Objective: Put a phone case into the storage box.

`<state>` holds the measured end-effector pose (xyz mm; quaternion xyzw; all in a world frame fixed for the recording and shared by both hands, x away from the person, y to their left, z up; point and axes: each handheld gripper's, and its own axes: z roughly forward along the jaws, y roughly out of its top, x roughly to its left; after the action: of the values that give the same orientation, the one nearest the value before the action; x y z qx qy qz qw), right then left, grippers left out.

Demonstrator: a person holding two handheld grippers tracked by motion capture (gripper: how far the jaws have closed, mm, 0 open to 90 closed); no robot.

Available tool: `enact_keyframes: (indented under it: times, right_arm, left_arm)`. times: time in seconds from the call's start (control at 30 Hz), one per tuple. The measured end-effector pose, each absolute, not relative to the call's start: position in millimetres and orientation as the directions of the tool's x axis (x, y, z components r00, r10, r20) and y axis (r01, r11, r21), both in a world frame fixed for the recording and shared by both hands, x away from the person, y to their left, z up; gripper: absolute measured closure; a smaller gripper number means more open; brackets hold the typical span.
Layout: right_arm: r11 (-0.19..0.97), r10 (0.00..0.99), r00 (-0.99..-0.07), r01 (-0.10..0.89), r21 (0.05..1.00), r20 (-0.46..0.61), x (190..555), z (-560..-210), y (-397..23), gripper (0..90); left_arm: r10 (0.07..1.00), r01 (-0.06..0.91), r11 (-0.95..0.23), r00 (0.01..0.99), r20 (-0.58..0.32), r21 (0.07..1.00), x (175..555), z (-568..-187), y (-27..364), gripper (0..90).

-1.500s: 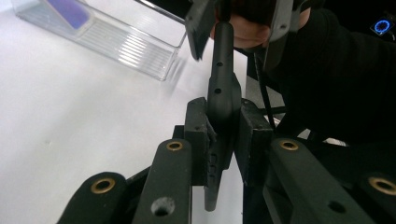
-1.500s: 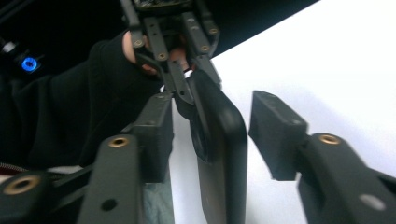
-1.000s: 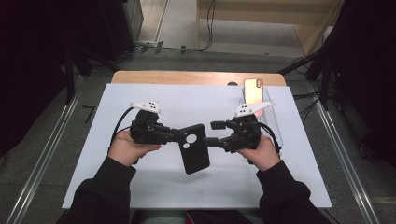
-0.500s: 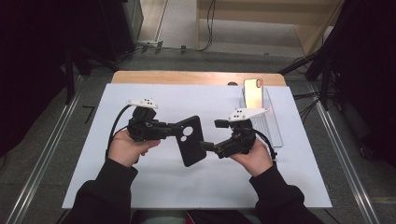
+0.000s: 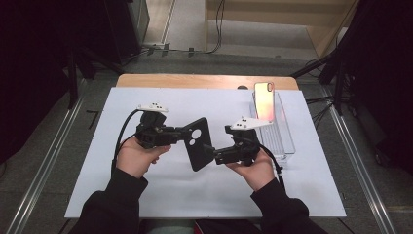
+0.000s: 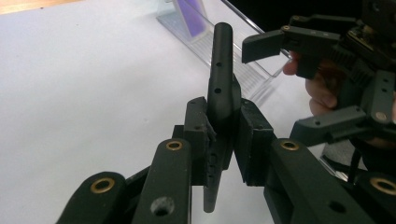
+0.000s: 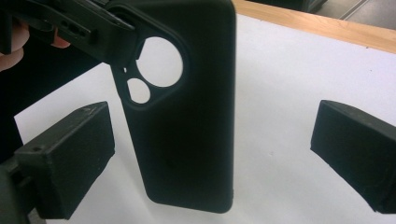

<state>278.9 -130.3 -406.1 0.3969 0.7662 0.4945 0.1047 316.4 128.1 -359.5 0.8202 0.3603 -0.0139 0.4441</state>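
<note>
A black phone case [image 5: 197, 142] with a round camera cutout hangs above the white mat, tilted on edge. My left gripper [image 5: 187, 134] is shut on its upper left edge by the cutout; in the left gripper view the pads [image 6: 198, 135] clamp the case [image 6: 219, 84] from both sides. My right gripper [image 5: 213, 152] sits just right of the case's lower edge. Its jaws have just been opening and now stand wide. In the right gripper view the case [image 7: 187, 107] stands between the two pads [image 7: 74, 154] of the right gripper [image 7: 210, 140] without touching either.
A clear plastic stand [image 5: 280, 139] lies at the mat's right side with a shiny phone [image 5: 264, 100] leaning upright at its far end. The white mat [image 5: 122, 102] covers most of the wooden table [image 5: 195, 80]. Dark floor and cables surround the table.
My right gripper has let go of the case, opened wide and drawn back a little toward the person. The left gripper keeps its hold, and the case now tilts more upright.
</note>
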Motion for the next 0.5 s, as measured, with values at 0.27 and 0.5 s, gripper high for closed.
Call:
enact_keyframes:
  times: [0.27,0.5]
  right_arm:
    - [0.196,0.74,-0.64,0.498,0.845,0.206,273.3,-410.9,-117.8,0.0]
    - [0.192,0.764,-0.615,0.506,0.841,0.195,270.0,-412.3,-108.0,0.0]
  left_arm:
    - [0.615,0.64,-0.335,0.704,-0.355,0.691,314.8,-361.4,122.2,76.8]
    - [0.619,0.646,-0.323,0.697,-0.362,0.692,311.9,-361.5,117.1,76.8]
